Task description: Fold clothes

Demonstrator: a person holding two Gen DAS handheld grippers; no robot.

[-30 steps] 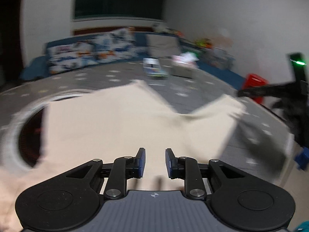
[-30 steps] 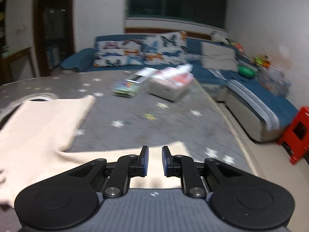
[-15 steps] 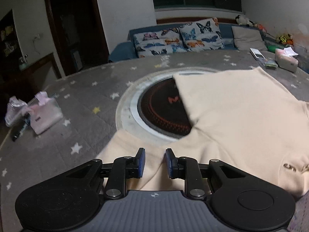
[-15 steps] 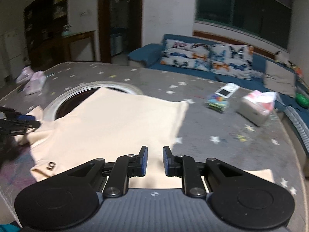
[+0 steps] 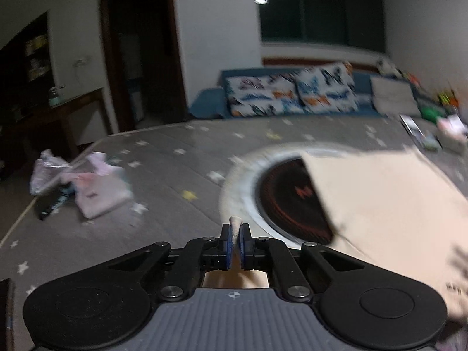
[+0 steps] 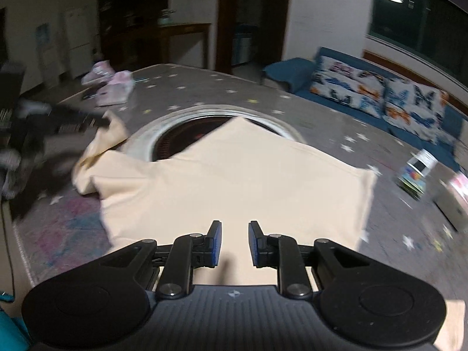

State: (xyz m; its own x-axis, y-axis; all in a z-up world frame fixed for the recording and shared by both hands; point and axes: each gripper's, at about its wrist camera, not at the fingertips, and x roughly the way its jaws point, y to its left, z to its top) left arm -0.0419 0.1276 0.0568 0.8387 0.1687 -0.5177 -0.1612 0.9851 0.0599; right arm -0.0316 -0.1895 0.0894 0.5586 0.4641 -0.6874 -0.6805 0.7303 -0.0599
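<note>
Cloth came first in our count: one cream garment (image 6: 234, 181) lay spread over the grey star-printed cover (image 5: 163, 169) of the table, its far corner overlapping one round dark inset (image 5: 289, 199) ringed in white. We counted two butterfly-print cushions (image 6: 377, 93) on one blue sofa (image 5: 210, 105), one pale tissue box (image 6: 450, 201) and one small printed carton (image 6: 415, 172) at the table's right side, and a heap of pink-and-white packets (image 5: 96, 190) toward the left edge; blur kept us from counting those. We had two tongs in play. The left gripper (image 5: 235, 234) pointed down at a slant over the table near the inset's rim, its jaws having just closed, pressed together on a small peak of the garment's cream fabric that stuck up between the blue pads (image 5: 228, 245). From the right wrist view it appeared as a dark blurred shape at a lifted, crumpled corner of the garment. The right gripper (image 6: 235, 241) tilted downward above the garment's near edge, its jaws standing a little apart with nothing pinched between them and the flat cloth showing through the gap.
</note>
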